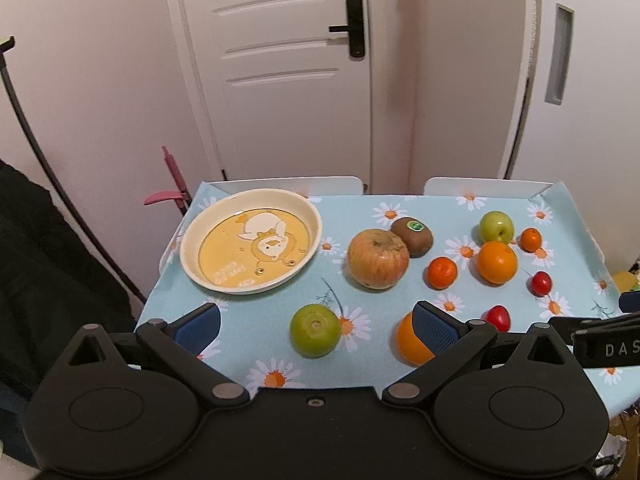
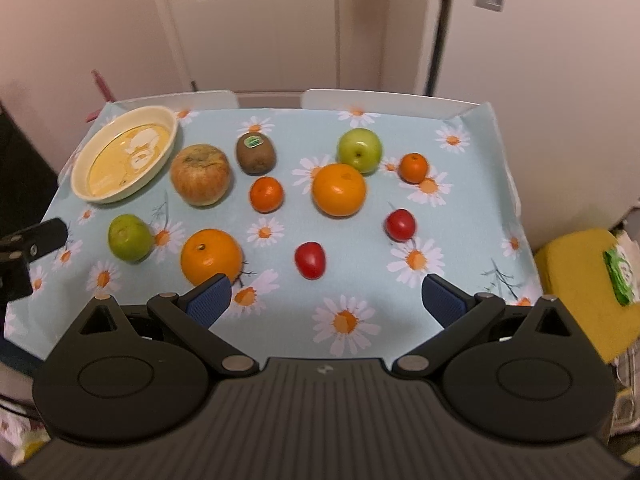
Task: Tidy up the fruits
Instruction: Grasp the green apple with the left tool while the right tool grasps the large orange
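- The left gripper (image 1: 316, 326) hangs released over the near left part of the table, its blue pads wide apart with nothing between them; the right gripper (image 2: 326, 298) is likewise spread wide and holds nothing, over the near edge.
- Nearest on the daisy tablecloth (image 2: 352, 320): a green citrus (image 1: 315, 330) at the left, a large orange (image 2: 211, 256) just right of it and partly hidden behind the left gripper's right pad in the left wrist view, then a red cherry tomato (image 2: 310, 260).
- Farther right lies a second cherry tomato (image 2: 400, 224).
- Mid-table: a mottled apple (image 1: 378, 258), a small mandarin (image 2: 267, 194) and another big orange (image 2: 339, 189).
- Far row: a kiwi (image 2: 255, 153) with a green sticker, touching the apple in the left wrist view; a green apple (image 2: 359, 149) just behind the big orange; a second mandarin (image 2: 413, 167) at the far right.
- The cream plate (image 1: 192, 236) with a cartoon print sits at the far left corner, empty; all fruit lies outside it.
- Beyond the table stands a white door (image 1: 280, 80).
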Motion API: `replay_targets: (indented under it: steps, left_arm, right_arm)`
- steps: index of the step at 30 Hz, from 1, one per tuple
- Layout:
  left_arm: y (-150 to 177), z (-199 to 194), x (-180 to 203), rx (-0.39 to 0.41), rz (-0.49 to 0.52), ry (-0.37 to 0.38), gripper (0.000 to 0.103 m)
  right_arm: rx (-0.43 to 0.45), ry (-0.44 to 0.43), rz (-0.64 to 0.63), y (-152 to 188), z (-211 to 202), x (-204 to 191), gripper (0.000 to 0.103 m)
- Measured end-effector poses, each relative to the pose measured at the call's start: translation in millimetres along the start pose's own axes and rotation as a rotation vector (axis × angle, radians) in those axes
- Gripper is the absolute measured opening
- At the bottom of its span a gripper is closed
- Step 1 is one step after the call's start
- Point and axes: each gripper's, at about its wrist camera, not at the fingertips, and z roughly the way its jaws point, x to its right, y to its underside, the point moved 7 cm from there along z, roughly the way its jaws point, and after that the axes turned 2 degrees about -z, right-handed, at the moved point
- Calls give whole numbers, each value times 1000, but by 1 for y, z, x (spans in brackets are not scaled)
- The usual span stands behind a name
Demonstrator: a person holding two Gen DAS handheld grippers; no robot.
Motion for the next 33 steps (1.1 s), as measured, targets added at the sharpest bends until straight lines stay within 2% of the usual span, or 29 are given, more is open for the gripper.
replay_targets:
  steps: [8,14,23,33]
  left_arm:
    - [21,17,-5,7,15,-45,103]
    - [36,44,-13,12,73,-57,103]
    - [47,91,-17,5,235,36,99]
    - [53,125,-8,-16,397,162,87]
  right_arm:
    - [-2,-116,-116,11,30,-22,103]
    - [-1,-185,-168,22,52,-44,103]
    - [14,-197,-118,24,76,-64,103]
    - [17,-132,14,21,96,-75,103]
